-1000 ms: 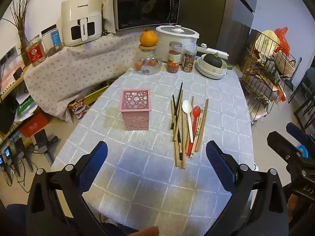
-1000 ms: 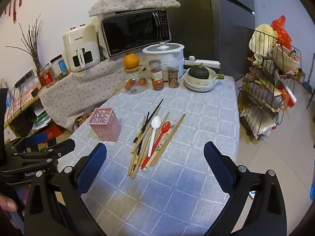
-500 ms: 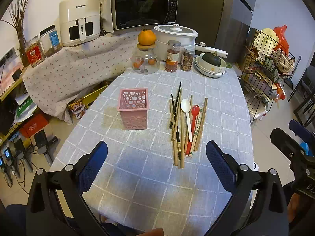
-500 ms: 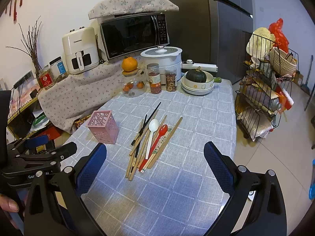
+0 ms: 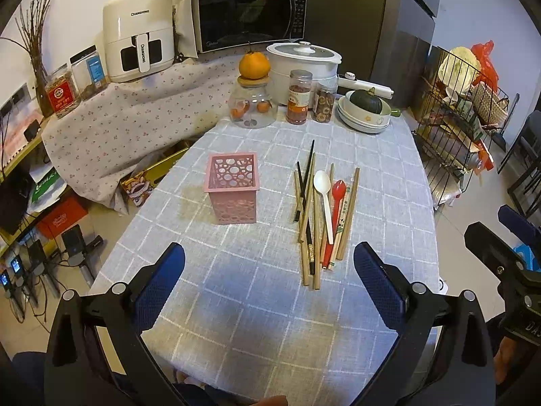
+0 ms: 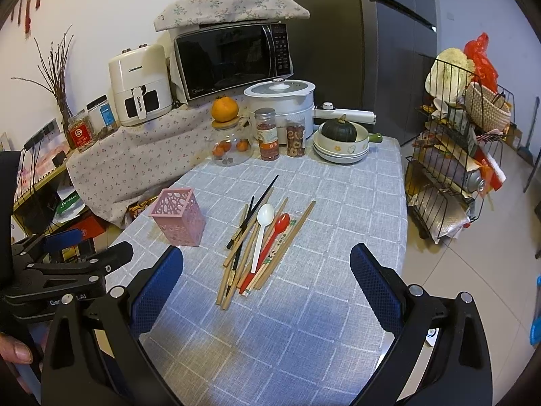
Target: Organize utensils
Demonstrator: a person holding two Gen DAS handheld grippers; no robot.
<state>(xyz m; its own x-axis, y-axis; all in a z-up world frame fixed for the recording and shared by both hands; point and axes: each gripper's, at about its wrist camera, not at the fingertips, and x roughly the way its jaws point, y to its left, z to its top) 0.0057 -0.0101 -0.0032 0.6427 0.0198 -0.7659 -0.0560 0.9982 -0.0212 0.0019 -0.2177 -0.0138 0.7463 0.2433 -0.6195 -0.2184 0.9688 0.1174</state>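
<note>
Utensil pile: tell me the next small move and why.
Probably lower the open right gripper onto the white spoon, which lies on top of the chopsticks and is easy to pinch. Both grippers hold nothing, the left gripper is open too, and the pink holder stands upright beside the pile.

- White wall at eleven o'clock.
- Dark fridge at one o'clock.
- Microwave under floral cloth at twelve.
- Wire rack at three, standing on pale tiled floor.

bright, even indoor light | soft shadows | sharp | fisheye-warped edges
</note>
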